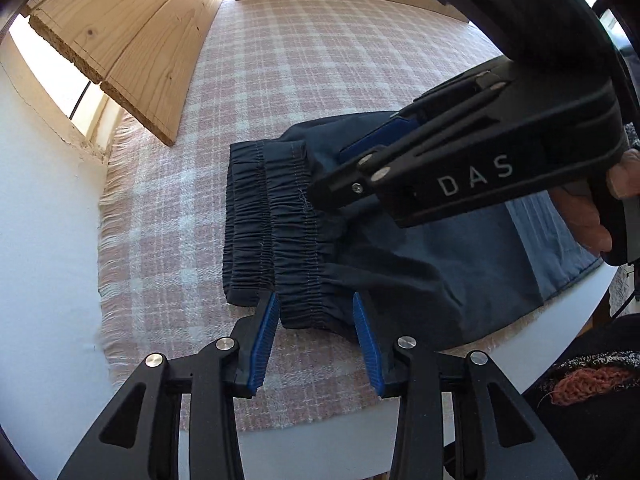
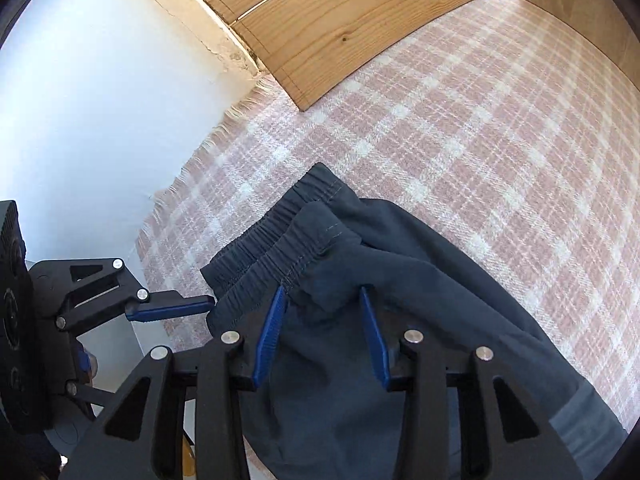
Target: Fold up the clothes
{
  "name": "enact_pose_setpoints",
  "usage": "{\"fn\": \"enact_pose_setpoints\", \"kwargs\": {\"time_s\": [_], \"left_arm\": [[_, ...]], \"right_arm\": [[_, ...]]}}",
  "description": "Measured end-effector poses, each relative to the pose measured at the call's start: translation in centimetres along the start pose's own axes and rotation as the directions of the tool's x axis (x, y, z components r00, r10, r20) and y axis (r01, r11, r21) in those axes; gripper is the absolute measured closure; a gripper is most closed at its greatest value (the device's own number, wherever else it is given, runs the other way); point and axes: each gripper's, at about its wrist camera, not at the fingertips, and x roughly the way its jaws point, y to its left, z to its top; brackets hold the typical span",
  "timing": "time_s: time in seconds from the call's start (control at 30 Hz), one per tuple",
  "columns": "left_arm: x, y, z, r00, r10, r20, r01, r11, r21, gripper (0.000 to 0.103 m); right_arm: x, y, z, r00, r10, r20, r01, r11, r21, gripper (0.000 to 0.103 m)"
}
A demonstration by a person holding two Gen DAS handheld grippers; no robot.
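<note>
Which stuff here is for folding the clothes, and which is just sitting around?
For the job:
- navy shorts
- left gripper, open
- right gripper, open
- checked blanket underneath

Just there:
- wooden boards
- white table

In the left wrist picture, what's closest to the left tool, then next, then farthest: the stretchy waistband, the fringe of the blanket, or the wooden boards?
From the left tool:
1. Stretchy waistband, right between its tips.
2. Blanket fringe, off to the left edge.
3. Wooden boards, far back at upper left.
</note>
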Motion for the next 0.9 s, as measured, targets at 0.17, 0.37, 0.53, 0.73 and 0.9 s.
{"fn": "enact_pose_setpoints", "kwargs": {"time_s": [0.17, 0.37, 0.53, 0.73, 0.9], "left_arm": [[-0.5, 0.7, -0.3, 0.996, -0.048, 0.071, 0.051, 0.997, -0.054, 0.094], [-1.2, 1.7, 0.1, 0.994, -0.04, 0.097, 0.046, 0.997, -0.058, 0.097], [-1.6, 0.8, 0.1, 0.993, 0.003, 0.114, 0.0, 1.0, -0.027, 0.098], [-3.0, 0.5, 0.4, 0.988, 0.044, 0.146, -0.043, 0.999, -0.009, 0.102], [-3.0, 1.6, 1.1, 0.979, 0.119, 0.167, -0.12, 0.993, -0.001, 0.102]], "right_arm": [[-0.5, -1.8, -0.6, 0.998, 0.061, 0.027, -0.063, 0.996, 0.07, 0.064], [-1.6, -3.9, -1.5, 0.995, 0.077, 0.056, -0.083, 0.989, 0.122, 0.064], [-0.9, -3.4, -0.1, 0.996, 0.085, 0.006, -0.086, 0.99, 0.111, 0.063], [0.5, -1.6, 1.6, 0.995, 0.09, 0.05, -0.093, 0.994, 0.064, 0.096], [0.5, -1.5, 2.8, 0.988, 0.103, 0.112, -0.112, 0.991, 0.079, 0.096]]}}
